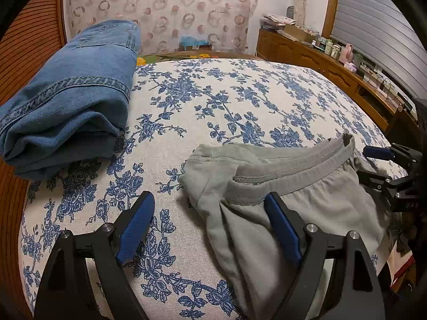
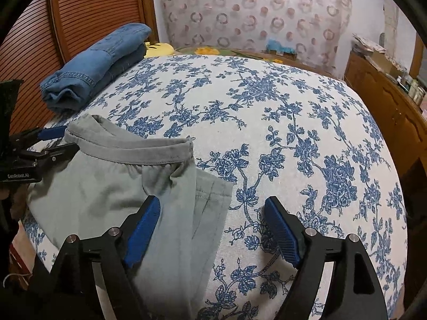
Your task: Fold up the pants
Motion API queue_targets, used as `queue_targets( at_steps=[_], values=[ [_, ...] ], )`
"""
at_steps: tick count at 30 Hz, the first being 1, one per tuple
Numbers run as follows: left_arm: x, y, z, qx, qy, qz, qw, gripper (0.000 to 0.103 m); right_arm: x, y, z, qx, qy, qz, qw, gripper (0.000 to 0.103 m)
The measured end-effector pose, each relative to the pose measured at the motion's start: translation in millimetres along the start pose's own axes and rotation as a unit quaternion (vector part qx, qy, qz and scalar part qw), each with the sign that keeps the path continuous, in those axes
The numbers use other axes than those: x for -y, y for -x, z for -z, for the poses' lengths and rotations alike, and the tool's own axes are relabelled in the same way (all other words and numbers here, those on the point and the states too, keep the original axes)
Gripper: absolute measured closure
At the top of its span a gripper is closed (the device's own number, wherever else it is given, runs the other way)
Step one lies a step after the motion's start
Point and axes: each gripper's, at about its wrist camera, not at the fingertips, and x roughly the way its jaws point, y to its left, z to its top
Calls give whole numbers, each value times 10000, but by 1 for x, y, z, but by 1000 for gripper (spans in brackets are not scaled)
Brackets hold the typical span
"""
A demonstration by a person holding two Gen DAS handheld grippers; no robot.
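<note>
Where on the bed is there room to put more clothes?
The flowered sheet is bare between the jeans and grey pants, and right of the pants toward the wooden cabinet. It is crowded near the front edge, where both open grippers flank the pants.

One readable label is showing: "GenRobot.AI" in small white letters on the black body of the left claw (image 2: 57, 140), sitting at the left edge of the right wrist view, just beside the waistband of the grey pants (image 2: 106, 186). In the left wrist view, faint pale characters are showing on the black body of the right claw (image 1: 373, 162), too blurred to read.
</note>
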Motion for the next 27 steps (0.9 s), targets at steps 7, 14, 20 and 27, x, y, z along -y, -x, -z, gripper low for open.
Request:
queue_targets(
  at_steps=[7, 14, 20, 27],
  values=[
    [0, 0, 0, 1, 2, 4, 10000, 18, 0, -4, -6, -39, 63, -61, 10000, 21],
    [0, 0, 0, 0, 2, 5, 10000, 18, -7, -7, -11, 16, 213, -241, 9995, 50],
    [-1, 0, 0, 1, 2, 3, 10000, 18, -10, -7, -10, 55, 212, -320, 9992, 62],
    [-3, 3, 0, 7, 97, 104, 9999, 18, -10, -6, -6, 144, 216, -370, 9990, 65]
  ],
)
